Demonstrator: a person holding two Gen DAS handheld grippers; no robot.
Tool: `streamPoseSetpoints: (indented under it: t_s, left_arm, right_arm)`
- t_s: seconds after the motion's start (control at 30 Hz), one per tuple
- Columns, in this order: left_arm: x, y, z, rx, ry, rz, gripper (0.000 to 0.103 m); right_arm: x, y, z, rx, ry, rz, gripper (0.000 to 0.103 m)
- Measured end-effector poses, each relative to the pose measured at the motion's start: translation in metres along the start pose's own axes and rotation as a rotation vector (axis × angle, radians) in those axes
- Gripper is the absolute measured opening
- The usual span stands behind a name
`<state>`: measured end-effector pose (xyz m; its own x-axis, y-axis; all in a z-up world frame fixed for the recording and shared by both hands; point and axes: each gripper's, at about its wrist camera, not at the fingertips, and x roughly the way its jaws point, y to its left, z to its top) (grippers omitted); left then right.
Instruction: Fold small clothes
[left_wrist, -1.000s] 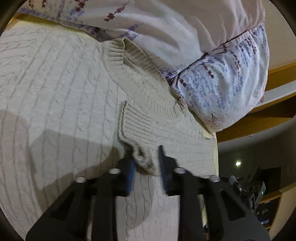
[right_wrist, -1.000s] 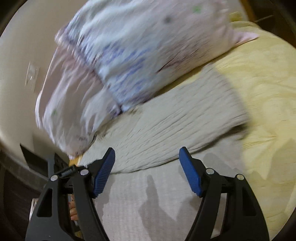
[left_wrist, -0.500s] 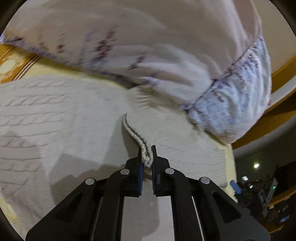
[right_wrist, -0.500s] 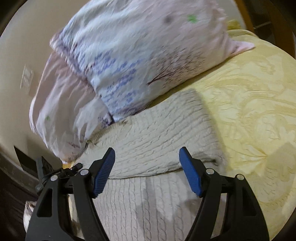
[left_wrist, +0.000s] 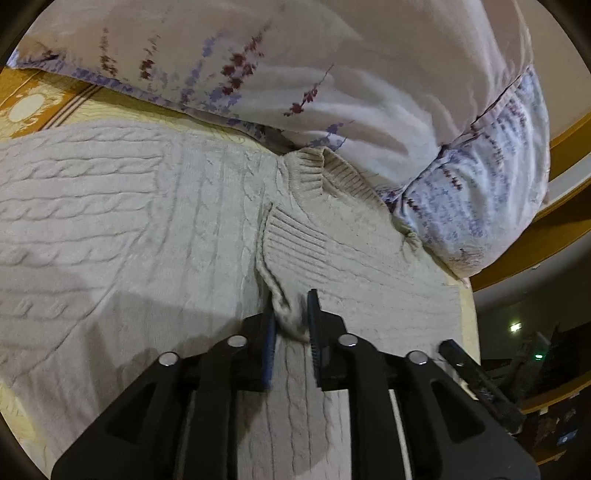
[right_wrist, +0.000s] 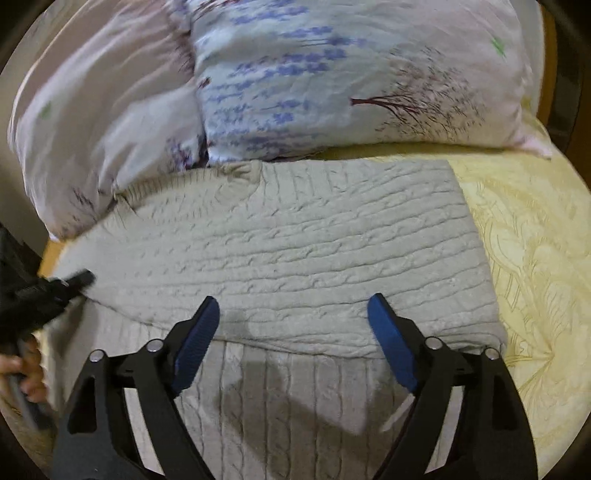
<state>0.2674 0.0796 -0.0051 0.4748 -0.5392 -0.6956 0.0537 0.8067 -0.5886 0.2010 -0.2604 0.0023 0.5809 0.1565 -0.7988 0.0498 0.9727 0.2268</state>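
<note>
A cream cable-knit sweater (left_wrist: 110, 221) lies flat on the bed, its ribbed collar (left_wrist: 317, 173) against the pillows. One sleeve is folded across the body, and its ribbed cuff (left_wrist: 284, 258) ends between the fingers of my left gripper (left_wrist: 291, 325). The left jaws stand a little apart around the cuff edge. In the right wrist view the sweater (right_wrist: 295, 251) shows a folded edge just ahead of my right gripper (right_wrist: 295, 325), which is wide open and empty above the knit.
Two floral pillows (left_wrist: 332, 74) (right_wrist: 332, 81) lie behind the sweater. A yellow patterned bedspread (right_wrist: 535, 240) covers the bed to the right. The left gripper body and hand show at the left edge of the right wrist view (right_wrist: 33, 302). A wooden bed frame (left_wrist: 569, 140) runs at the right.
My left gripper was pinched shut on the cuff half a second ago; its jaws have parted and the cuff lies down on the sweater. The right gripper swung toward the fold.
</note>
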Motion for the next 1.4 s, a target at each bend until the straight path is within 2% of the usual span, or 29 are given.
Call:
streamPoseSetpoints:
  t_s: [0.03, 0.1, 0.13, 0.17, 0.23, 0.33, 0.43, 0.53, 0.73, 0.77, 0.9, 1.17, 1.33, 1.4]
  left_arm:
    - [-0.011, 0.002, -0.002, -0.001, -0.014, -0.016, 0.018]
    - [-0.038, 0.011, -0.009, -0.015, -0.054, -0.037, 0.035]
    - [-0.055, 0.019, -0.014, -0.030, -0.086, -0.041, 0.048]
    - [-0.072, 0.028, -0.018, -0.048, -0.123, -0.037, 0.051]
    - [-0.110, 0.054, -0.029, -0.097, -0.195, -0.008, 0.051]
    - [-0.159, 0.102, -0.044, -0.219, -0.288, 0.057, 0.051]
    - [-0.193, 0.145, -0.055, -0.349, -0.355, 0.134, 0.050]
    - [-0.210, 0.182, -0.061, -0.488, -0.390, 0.160, 0.046]
    - [-0.216, 0.213, -0.062, -0.607, -0.428, 0.173, 0.044]
    - [-0.215, 0.217, -0.061, -0.625, -0.437, 0.168, 0.041]
    - [-0.217, 0.228, -0.055, -0.659, -0.463, 0.161, 0.037]
    - [-0.220, 0.250, -0.052, -0.746, -0.515, 0.136, 0.020]
    - [-0.220, 0.256, -0.052, -0.759, -0.533, 0.134, 0.007]
    - [-0.220, 0.253, -0.050, -0.741, -0.543, 0.138, 0.006]
  right_arm:
    - [0.000, 0.000, 0.000, 0.001, 0.000, 0.000, 0.087]
    - [0.000, -0.001, -0.001, 0.013, 0.000, 0.011, 0.087]
    - [0.000, -0.003, -0.001, 0.028, 0.001, 0.026, 0.087]
    - [0.000, -0.005, 0.000, 0.036, 0.002, 0.034, 0.087]
    - [-0.001, -0.008, 0.001, 0.051, 0.005, 0.052, 0.087]
    - [-0.002, -0.009, 0.002, 0.051, 0.007, 0.056, 0.087]
    - [-0.002, -0.008, 0.001, 0.048, 0.006, 0.053, 0.088]
    - [-0.003, -0.008, 0.000, 0.050, 0.005, 0.053, 0.089]
    - [-0.002, -0.008, 0.001, 0.065, 0.008, 0.062, 0.089]
    - [-0.001, -0.008, 0.001, 0.066, 0.008, 0.062, 0.089]
    - [-0.002, -0.008, 0.001, 0.069, 0.007, 0.063, 0.089]
    - [-0.002, -0.013, 0.000, 0.091, 0.005, 0.089, 0.089]
    - [-0.004, -0.016, -0.001, 0.103, 0.001, 0.107, 0.089]
    - [-0.006, -0.017, -0.001, 0.108, 0.000, 0.115, 0.089]
